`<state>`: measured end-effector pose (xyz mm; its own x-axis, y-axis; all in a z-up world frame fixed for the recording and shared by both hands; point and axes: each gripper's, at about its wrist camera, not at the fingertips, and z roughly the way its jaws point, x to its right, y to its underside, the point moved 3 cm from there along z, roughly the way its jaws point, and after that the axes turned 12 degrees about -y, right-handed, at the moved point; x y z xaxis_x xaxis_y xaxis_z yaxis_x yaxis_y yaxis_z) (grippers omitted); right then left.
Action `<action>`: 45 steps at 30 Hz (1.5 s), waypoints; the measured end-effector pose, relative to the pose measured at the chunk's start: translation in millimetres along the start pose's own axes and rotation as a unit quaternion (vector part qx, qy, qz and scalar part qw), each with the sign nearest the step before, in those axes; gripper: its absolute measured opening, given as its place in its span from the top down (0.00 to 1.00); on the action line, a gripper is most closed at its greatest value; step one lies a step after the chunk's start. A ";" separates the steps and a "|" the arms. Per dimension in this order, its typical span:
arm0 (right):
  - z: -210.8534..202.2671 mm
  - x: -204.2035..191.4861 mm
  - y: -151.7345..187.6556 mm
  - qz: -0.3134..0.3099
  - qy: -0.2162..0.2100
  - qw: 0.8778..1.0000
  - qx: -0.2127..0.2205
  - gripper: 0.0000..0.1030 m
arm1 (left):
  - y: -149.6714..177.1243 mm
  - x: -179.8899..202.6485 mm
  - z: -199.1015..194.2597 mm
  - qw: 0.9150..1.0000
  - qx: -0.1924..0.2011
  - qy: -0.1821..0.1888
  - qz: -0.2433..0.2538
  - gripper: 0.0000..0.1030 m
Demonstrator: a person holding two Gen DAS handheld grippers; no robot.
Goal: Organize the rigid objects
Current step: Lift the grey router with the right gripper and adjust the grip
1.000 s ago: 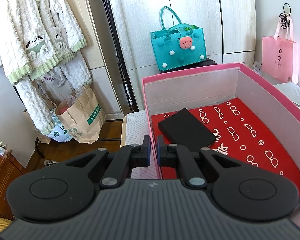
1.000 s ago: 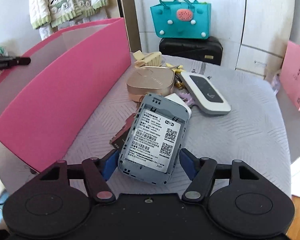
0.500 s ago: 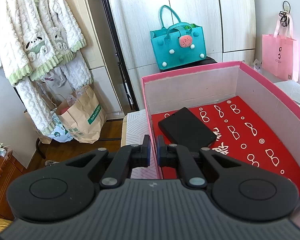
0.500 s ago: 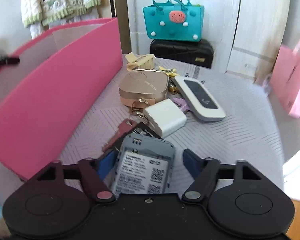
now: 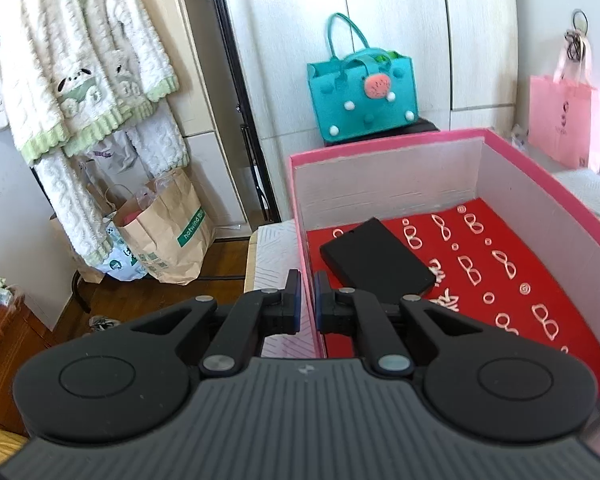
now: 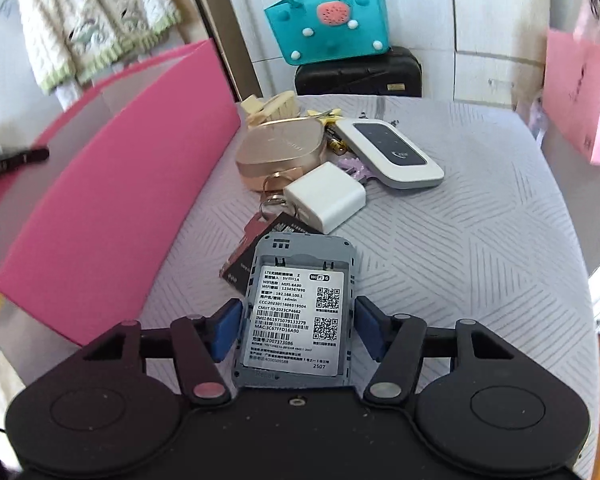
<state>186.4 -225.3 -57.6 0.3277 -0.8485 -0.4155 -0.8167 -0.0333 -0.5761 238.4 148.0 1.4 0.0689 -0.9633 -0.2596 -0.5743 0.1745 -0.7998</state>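
In the left wrist view my left gripper (image 5: pixel 307 300) is shut on the left wall of the pink box (image 5: pixel 540 176). A flat black device (image 5: pixel 376 260) lies on the box's red floor. In the right wrist view a grey pocket router (image 6: pixel 300 304), label side up, lies lengthwise between the jaws of my right gripper (image 6: pixel 298 328). The jaws are closing and the blue pads (image 6: pixel 228 328) meet its long sides. Its far end rests on a dark red card (image 6: pixel 248 248). The pink box (image 6: pixel 120 200) stands to the left.
Beyond the router lie a white charger (image 6: pixel 326 196), a gold case (image 6: pixel 280 148), a white and black router (image 6: pixel 392 148) and small clips. The padded table (image 6: pixel 480 240) drops off at right. A teal bag (image 6: pixel 328 20) and a suitcase stand behind.
The right jaws widened, then narrowed onto the router, which now lies straight between them instead of tilted. The right view shifted slightly. The left gripper and the box have not moved.
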 end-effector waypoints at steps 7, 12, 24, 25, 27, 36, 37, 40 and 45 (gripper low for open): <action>-28.8 -20.1 -17.1 -0.045 0.000 0.999 0.031 0.37 | -6.1 4.9 3.4 0.997 -0.049 0.005 0.056 0.94; -47.9 -41.4 -56.1 -0.094 -0.032 0.994 0.052 0.77 | -17.8 -5.4 -0.5 0.994 -0.092 0.033 0.049 0.94; -6.5 -37.9 -64.4 -0.196 -0.071 0.974 -0.090 0.60 | -11.2 -2.9 -1.5 0.992 -0.111 0.038 0.048 0.94; -2.4 -38.4 -60.4 -0.215 -0.072 0.968 -0.112 0.59 | -11.5 -2.8 -1.2 0.992 -0.112 0.037 0.048 0.94; 1.6 -39.4 -52.5 -0.249 -0.078 0.954 -0.149 0.53 | -12.0 -1.8 -1.5 0.992 -0.113 0.032 0.052 0.94; 9.0 -59.9 -26.1 -0.479 -0.107 0.831 -0.262 0.30 | -13.7 -1.4 -0.4 0.992 -0.119 0.021 0.033 0.95; 14.7 -60.2 -22.4 -0.496 -0.093 0.820 -0.270 0.30 | -13.6 -1.7 -0.3 0.992 -0.120 0.020 0.031 0.95; 25.9 -63.6 -21.2 -0.508 -0.079 0.817 -0.260 0.20 | -13.6 -1.5 -0.2 0.992 -0.121 0.018 0.032 0.95; 42.9 -57.9 -24.7 -0.412 -0.098 0.868 -0.259 0.28 | -11.9 -0.6 0.5 0.992 -0.119 0.017 0.033 0.95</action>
<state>208.0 -152.7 -49.5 0.9353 -0.3191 -0.1529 -0.3534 -0.8630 -0.3609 245.6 146.6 10.8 0.0002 -0.9583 -0.2858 -0.7533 0.1879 -0.6303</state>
